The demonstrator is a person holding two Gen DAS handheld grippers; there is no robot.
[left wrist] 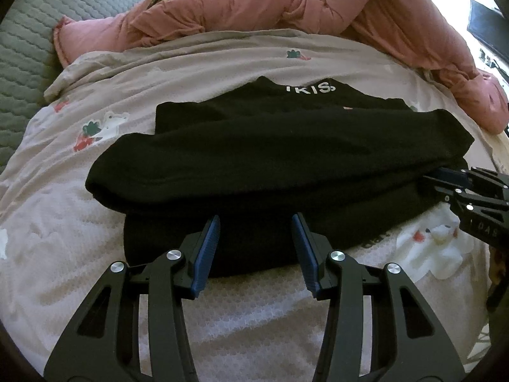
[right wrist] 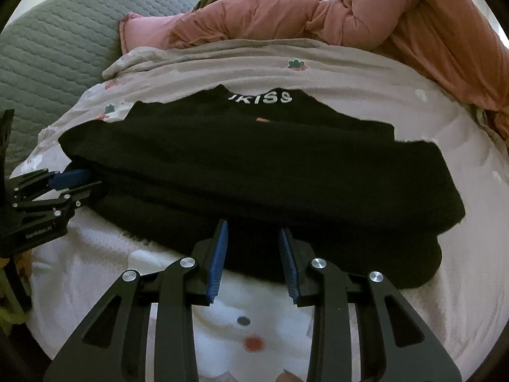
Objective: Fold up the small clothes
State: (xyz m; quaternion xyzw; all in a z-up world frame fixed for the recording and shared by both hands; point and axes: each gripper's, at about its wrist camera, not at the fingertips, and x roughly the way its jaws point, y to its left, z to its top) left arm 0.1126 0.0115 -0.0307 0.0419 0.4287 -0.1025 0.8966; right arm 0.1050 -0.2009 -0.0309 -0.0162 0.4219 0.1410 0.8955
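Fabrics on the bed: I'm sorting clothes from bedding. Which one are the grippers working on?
The black garment with white lettering: the left gripper and right gripper straddle its near edge. The pink duvet and grey quilt lie beyond.

a black garment (left wrist: 270, 159) with white lettering (right wrist: 260, 98) and a small pink mark near it. the bedsheet (left wrist: 222, 60) is pale beige-pink with small red strawberries with green leaves and white bear shapes. the puffy quilt (left wrist: 381, 9) is salmon pink. the quilted cover (right wrist: 54, 47) is grey-green with a stitched wave pattern. both grippers are black with blue ribbed pads (left wrist: 206, 254) and silver screws.
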